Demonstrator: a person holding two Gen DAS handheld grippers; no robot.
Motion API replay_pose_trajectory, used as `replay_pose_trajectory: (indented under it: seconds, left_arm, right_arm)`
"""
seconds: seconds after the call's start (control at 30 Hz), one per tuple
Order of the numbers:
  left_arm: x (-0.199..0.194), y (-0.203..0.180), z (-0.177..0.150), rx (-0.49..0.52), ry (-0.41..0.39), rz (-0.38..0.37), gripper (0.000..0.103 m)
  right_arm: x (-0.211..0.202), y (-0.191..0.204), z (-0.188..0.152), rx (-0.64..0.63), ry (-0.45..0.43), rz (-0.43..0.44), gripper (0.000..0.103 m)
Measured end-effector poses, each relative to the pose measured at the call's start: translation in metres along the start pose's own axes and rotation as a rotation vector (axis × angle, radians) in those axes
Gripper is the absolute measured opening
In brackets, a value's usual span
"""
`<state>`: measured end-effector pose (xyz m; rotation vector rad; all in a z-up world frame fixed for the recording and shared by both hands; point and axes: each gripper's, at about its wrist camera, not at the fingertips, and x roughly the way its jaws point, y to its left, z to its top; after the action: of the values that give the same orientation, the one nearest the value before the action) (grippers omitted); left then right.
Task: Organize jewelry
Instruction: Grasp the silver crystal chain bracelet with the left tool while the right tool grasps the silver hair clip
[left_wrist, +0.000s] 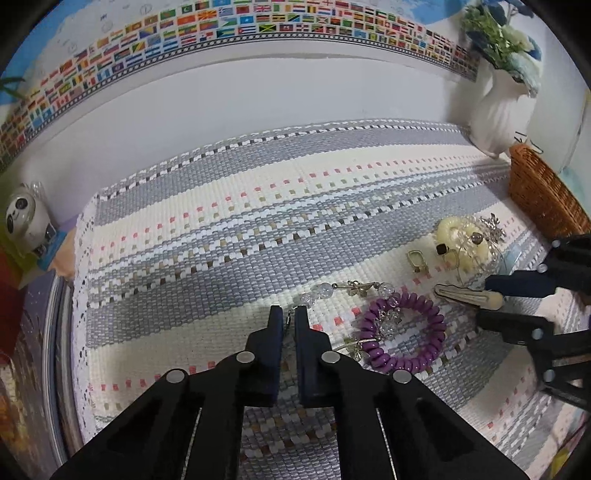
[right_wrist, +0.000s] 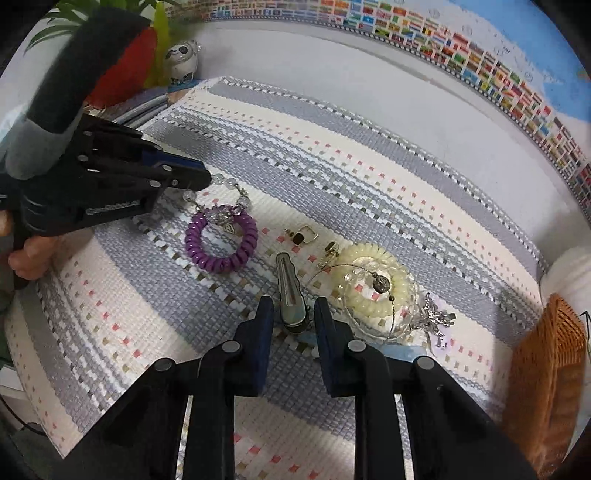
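My left gripper (left_wrist: 289, 318) is shut on the thin chain of a clear-bead bracelet (left_wrist: 328, 290) that trails onto a purple spiral hair tie (left_wrist: 406, 334). It also shows in the right wrist view (right_wrist: 201, 181), pinching the bracelet (right_wrist: 229, 184) by the purple tie (right_wrist: 221, 240). My right gripper (right_wrist: 293, 314) is open, its fingers on either side of the wide end of a silver hair clip (right_wrist: 290, 291); the left wrist view shows it (left_wrist: 487, 301) around the clip (left_wrist: 465, 295). A cream spiral hair tie (right_wrist: 376, 284) lies under a wire bracelet with charms (right_wrist: 432, 314).
A wicker basket (right_wrist: 546, 373) stands at the right edge of the woven mat (right_wrist: 369, 177), also in the left wrist view (left_wrist: 543, 199). Small earrings (right_wrist: 304, 234) lie between the hair ties. A white vase (left_wrist: 496, 110) and a panda figure (left_wrist: 26, 218) stand at the edges.
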<state>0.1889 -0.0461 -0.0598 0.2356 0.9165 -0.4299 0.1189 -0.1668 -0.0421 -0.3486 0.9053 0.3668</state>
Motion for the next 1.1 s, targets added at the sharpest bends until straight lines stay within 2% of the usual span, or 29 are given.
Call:
replay_pose_trajectory:
  seconds: [0.13,0.3,0.43,0.6,0.7,0.8,0.83,0.97,1.1]
  left_arm:
    - [-0.006,0.009,0.000,-0.049,-0.014,-0.057,0.002]
    - [-0.019,0.027,-0.002,-0.121,-0.043,-0.163,0.002]
    - [-0.018,0.030,-0.002,-0.121,-0.036,-0.143,0.002]
    - [-0.013,0.027,-0.004,-0.125,-0.005,-0.162,0.005]
    - [-0.013,0.030,-0.004,-0.141,-0.015,-0.194,0.013]
    - [-0.019,0.032,-0.003,-0.136,-0.033,-0.224,0.033]
    - [-0.020,0.031,-0.003,-0.130,-0.036,-0.226,0.042]
    - [-0.023,0.028,-0.001,-0.116,-0.023,-0.252,0.044]
    - [-0.021,0.022,0.006,-0.148,0.021,-0.365,0.044]
  right_arm:
    - [-0.018,-0.001,-0.004,0.014,-0.030,0.020,0.024]
    - [-0.039,0.001,-0.013,0.034,-0.032,0.098,0.024]
    - [-0.045,0.009,-0.029,0.019,-0.006,0.107,0.024]
    - [-0.037,0.007,-0.047,0.053,0.030,0.125,0.024]
    - [-0.032,-0.001,-0.049,0.078,0.040,0.133,0.024]
    - [-0.031,-0.005,-0.051,0.090,0.051,0.157,0.024]
    - [-0.030,-0.006,-0.051,0.092,0.053,0.163,0.024]
    - [-0.027,-0.005,-0.053,0.090,0.067,0.184,0.024]
    - [-0.023,-0.006,-0.051,0.088,0.062,0.193,0.024]
